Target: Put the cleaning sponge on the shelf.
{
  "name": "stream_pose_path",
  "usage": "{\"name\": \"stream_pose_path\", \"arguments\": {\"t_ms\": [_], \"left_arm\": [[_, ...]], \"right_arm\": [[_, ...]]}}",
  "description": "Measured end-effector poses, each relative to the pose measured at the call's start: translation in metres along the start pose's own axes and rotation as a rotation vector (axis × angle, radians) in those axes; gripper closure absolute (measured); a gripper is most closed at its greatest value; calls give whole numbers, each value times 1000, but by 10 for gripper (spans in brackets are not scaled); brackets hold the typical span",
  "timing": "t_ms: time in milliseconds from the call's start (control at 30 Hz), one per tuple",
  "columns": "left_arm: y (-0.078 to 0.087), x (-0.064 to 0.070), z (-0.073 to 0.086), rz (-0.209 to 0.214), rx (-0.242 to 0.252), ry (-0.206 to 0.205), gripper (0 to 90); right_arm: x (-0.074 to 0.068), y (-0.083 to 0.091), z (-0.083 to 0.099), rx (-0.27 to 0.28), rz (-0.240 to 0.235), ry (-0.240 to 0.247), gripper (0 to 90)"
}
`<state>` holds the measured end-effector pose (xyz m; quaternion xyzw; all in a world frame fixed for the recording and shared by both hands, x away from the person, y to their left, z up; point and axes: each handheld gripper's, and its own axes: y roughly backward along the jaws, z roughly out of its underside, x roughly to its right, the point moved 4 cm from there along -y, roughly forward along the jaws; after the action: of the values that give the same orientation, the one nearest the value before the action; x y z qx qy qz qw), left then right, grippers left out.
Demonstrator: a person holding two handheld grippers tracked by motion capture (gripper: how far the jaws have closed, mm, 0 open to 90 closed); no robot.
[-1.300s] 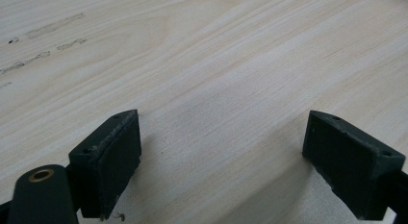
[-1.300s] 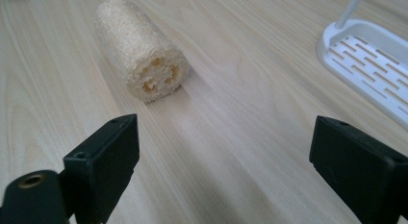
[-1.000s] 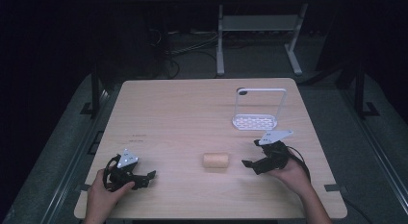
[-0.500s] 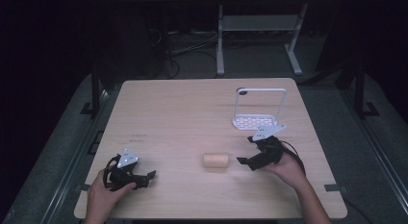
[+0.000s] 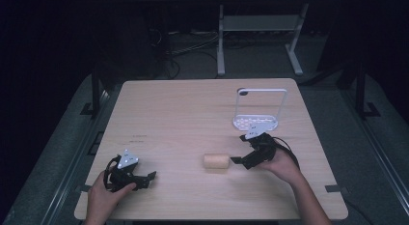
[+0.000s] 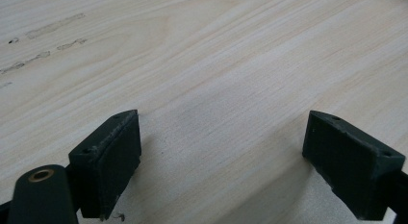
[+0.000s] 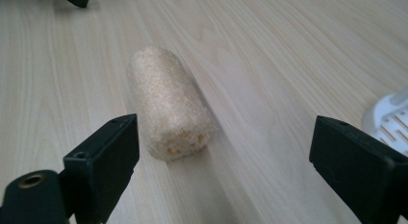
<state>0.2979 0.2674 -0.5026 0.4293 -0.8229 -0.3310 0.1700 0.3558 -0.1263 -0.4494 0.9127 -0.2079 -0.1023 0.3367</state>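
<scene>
R gripper point(image 5: 237, 160): jaws spread wide, nothing betw them. In the right gripper view the tan roll point(image 7: 168, 108) lies on its side just ahead of the jaws, nearer the one at the view's left, not touching either; its porous cut end faces the camera. High view: the roll point(image 5: 215, 161) sits on the desk point(image 5: 183, 109) near the front, a bit R of centre, w/ the R gripper's tips just beside its R end, small gap. R hand point(image 5: 284, 166) behind the gripper, forearm coming in from the bottom edge.

L gripper point(image 5: 150, 176): jaws also apart, empty; the left gripper view has bare wood grain betw them and faint dark marks on the desk farther off. It sits low at the front L corner area, held by the L hand point(image 5: 103, 196), well apart from the roll.

Containers: white rack point(image 5: 256, 119) w/ a perforated base and upright frame stands on the desk's R half, behind the R gripper, near it. Nothing seen in the base. Its edge point(image 7: 392, 120) shows at the R of the right gripper view, apart from the roll.
</scene>
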Motion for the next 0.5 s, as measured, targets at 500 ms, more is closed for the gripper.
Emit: {"name": "stream_pose_path", "arguments": {"t_ms": [500], "left_arm": [[0,0,0,0,0,0,128]], "right_arm": [[-4,-17,-17,8,-70,47,100]]}}
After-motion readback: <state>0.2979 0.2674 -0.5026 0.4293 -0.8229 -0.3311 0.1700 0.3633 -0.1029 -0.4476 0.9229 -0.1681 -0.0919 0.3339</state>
